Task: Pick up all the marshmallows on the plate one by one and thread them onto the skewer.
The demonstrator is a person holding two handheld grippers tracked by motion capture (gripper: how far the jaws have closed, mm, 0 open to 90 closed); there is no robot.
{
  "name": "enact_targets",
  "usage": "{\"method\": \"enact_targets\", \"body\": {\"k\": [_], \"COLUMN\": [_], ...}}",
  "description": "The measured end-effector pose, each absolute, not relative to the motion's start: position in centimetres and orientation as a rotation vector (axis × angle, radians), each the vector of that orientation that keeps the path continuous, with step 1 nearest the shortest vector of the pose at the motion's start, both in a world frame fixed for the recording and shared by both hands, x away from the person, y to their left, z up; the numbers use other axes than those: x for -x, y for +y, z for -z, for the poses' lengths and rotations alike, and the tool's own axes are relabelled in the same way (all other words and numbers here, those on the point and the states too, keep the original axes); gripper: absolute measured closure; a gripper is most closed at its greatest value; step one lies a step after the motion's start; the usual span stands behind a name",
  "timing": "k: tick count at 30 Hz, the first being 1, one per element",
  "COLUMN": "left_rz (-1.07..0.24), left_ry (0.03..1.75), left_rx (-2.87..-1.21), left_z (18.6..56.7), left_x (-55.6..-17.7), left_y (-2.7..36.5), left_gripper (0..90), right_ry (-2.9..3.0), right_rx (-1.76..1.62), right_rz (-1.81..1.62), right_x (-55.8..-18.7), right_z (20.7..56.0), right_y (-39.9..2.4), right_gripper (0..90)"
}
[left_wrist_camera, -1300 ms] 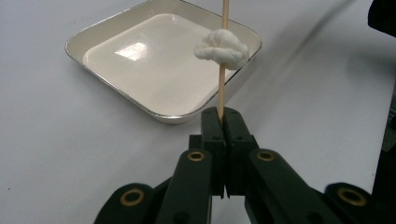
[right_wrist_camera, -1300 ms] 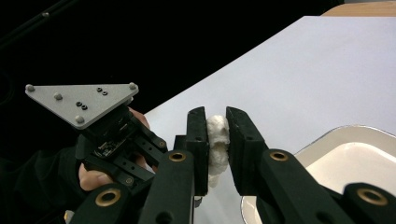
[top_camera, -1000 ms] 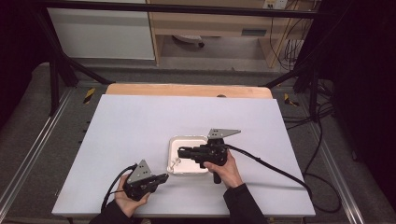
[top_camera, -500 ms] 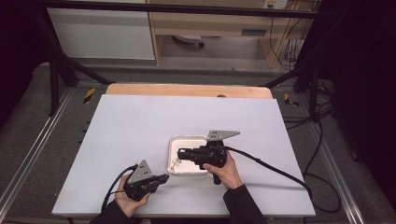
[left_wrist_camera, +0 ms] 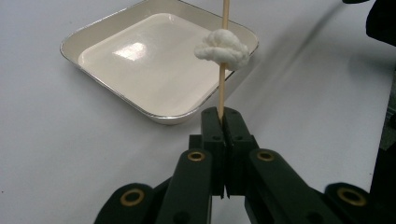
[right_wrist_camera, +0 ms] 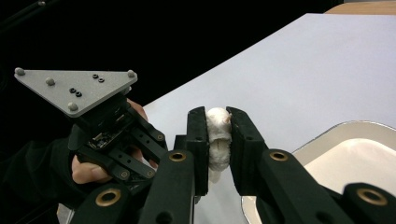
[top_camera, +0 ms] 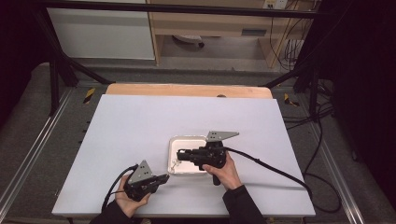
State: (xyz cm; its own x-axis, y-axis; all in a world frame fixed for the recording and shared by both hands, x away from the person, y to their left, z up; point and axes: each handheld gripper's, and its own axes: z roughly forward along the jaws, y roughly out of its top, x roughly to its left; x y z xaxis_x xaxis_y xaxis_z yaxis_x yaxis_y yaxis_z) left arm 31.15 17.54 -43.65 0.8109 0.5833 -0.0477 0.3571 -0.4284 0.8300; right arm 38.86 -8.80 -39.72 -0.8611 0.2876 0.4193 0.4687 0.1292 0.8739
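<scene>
The white table [top_camera: 140, 135] takes up most of the high view, with a strip of bare wood along its far edge at twelve o'clock. Just right of the table's centre, toward five o'clock, sits a shallow cream tray [top_camera: 187, 140] with a shiny metal rim.

The right gripper [top_camera: 180, 154] lies level over the tray, its jaws pointing toward nine o'clock, the person's hand wrapped round its handle at the tray's five o'clock corner. The left gripper [top_camera: 164, 178] rests near the table's front edge, at about seven o'clock from the tray, aimed toward three o'clock.

In the left gripper view the tray [left_wrist_camera: 93, 35] lies at eleven o'clock from the jaws, which are pressed fully together on the lower end of a thin wooden skewer [left_wrist_camera: 222, 88]. The skewer rises straight toward twelve o'clock, and a small white lump [left_wrist_camera: 223, 48] is threaded on it partway up, over the tray's near corner.

In the right gripper view the jaws are nearly closed, clamped on either side of that white lump [right_wrist_camera: 218, 140], squeezing it between the pads.
</scene>
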Motion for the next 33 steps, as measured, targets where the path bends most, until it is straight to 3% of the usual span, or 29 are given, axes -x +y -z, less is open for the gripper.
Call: {"method": "enact_targets", "body": {"k": [33], "left_rz": [-0.293], "left_ry": [0.683], "left_rx": [-2.067], "left_z": [43.78], "left_x": [-31.25], "left_y": [17.36], "left_gripper": [89.1], "right_ry": [-2.208], "right_rx": [0.775], "right_rz": [1.797], "right_x": [-38.87], "right_z": [40.46], "right_y": [-8.60], "right_gripper": [80.6]}}
